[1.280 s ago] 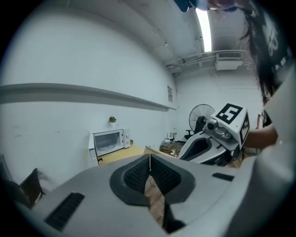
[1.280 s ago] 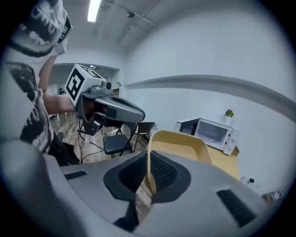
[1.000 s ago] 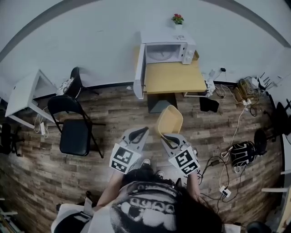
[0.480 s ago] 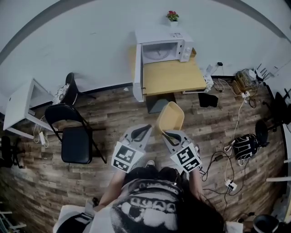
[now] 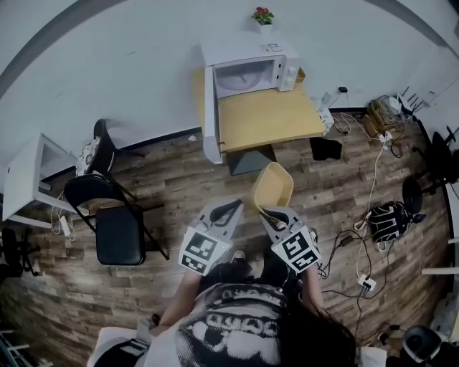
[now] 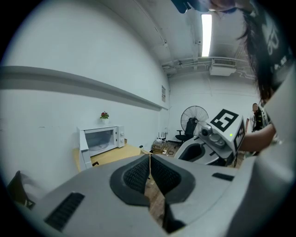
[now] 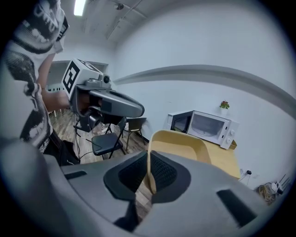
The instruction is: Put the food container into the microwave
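Note:
A white microwave (image 5: 247,72) stands on a wooden table (image 5: 269,118) against the wall, its door (image 5: 209,115) swung open to the left. The pale yellow food container (image 5: 273,188) hangs tilted over the wooden floor, well short of the table. My right gripper (image 5: 276,213) is shut on its near rim; in the right gripper view the rim (image 7: 180,143) runs between the pads of that gripper (image 7: 149,162). My left gripper (image 5: 228,210) is beside it, shut and holding nothing. The left gripper view looks past my left gripper (image 6: 149,159) to the microwave (image 6: 104,139).
A black folding chair (image 5: 118,226) stands on the floor to the left, and a white table (image 5: 21,172) further left. Cables and a dark bag (image 5: 387,218) lie on the right. A small flower pot (image 5: 262,16) sits on the microwave. A standing fan (image 6: 194,115) is beyond the table.
The table and microwave have shifted left and up in the head view as the person moves. The container stays in the right gripper; both grippers keep their pose.

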A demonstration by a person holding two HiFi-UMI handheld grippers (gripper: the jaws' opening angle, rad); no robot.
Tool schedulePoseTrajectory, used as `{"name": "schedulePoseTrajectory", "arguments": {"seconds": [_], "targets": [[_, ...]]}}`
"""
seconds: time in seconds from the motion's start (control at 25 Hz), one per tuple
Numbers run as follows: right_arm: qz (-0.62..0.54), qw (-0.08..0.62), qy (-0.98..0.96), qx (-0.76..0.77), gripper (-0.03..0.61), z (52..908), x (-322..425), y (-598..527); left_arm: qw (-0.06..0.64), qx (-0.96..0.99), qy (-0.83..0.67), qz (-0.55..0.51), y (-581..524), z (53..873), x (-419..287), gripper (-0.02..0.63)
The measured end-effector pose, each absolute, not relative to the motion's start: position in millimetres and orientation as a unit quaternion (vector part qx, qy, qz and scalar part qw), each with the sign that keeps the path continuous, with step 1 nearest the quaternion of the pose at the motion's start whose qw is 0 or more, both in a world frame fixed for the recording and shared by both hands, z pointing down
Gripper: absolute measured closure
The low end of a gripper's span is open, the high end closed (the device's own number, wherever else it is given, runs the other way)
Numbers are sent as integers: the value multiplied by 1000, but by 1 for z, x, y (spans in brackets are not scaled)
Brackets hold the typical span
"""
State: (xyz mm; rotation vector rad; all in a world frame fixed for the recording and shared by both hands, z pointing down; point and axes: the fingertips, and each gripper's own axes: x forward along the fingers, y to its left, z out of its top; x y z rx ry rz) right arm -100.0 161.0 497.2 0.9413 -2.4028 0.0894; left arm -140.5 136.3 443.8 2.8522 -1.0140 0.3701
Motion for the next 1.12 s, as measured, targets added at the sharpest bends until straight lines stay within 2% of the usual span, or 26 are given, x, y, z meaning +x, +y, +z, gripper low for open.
{"name": "schedulePoseTrajectory", "arguments": {"seconds": [1.12], "targets": [[3,287,-926,245,554,507,104,-44,53,881,-452,129,-65,439,48,607]]}}
